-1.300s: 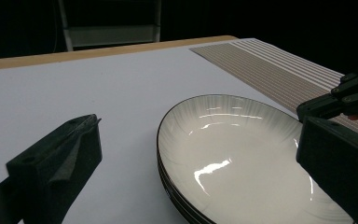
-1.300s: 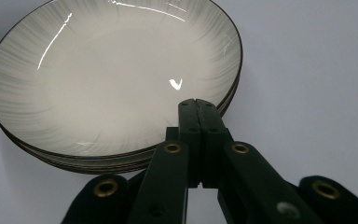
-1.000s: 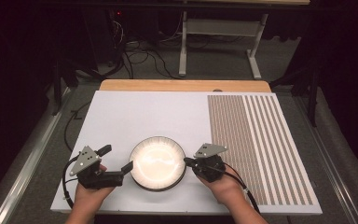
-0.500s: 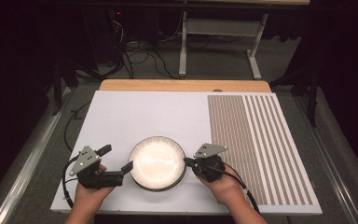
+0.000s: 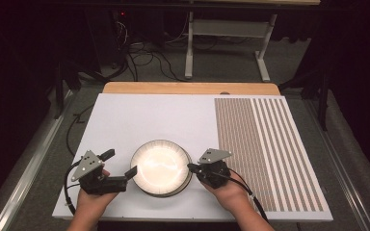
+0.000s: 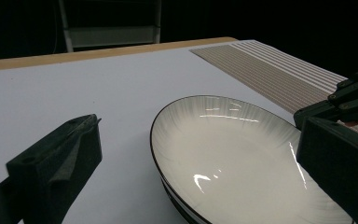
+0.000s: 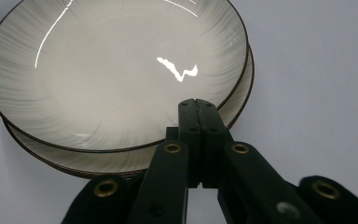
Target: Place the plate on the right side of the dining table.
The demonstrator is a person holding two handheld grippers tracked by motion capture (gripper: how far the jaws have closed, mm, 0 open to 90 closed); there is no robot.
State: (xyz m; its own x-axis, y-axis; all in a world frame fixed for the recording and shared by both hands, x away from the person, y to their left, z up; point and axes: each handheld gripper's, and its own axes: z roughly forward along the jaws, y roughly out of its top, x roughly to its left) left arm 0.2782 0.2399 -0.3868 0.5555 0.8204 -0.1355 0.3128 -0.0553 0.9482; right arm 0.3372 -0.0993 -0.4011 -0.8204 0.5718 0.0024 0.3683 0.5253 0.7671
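Two cream plates with dark rims [image 5: 161, 166] are stacked at the front middle of the white board [image 5: 149, 115]. My left gripper [image 5: 119, 163] stands open just left of the stack, its near jaw close to the rim. In the left gripper view the plates [image 6: 223, 149] lie between and beyond the wide-apart jaws of the left gripper [image 6: 199, 123]. My right gripper [image 5: 191, 167] is shut, its tip at the stack's right rim. In the right gripper view the right gripper [image 7: 196, 105] has its jaws pressed together, over the edge of the top plate [image 7: 112, 70], with the lower plate [image 7: 51, 154] peeking out beneath.
A brown-and-white striped panel [image 5: 265, 144] covers the board's right part. A wooden table edge [image 5: 188, 88] runs along the back. Beyond it are floor cables [image 5: 139, 57] and a metal frame's legs [image 5: 224, 43]. A metal rail [image 5: 29, 159] flanks the left side.
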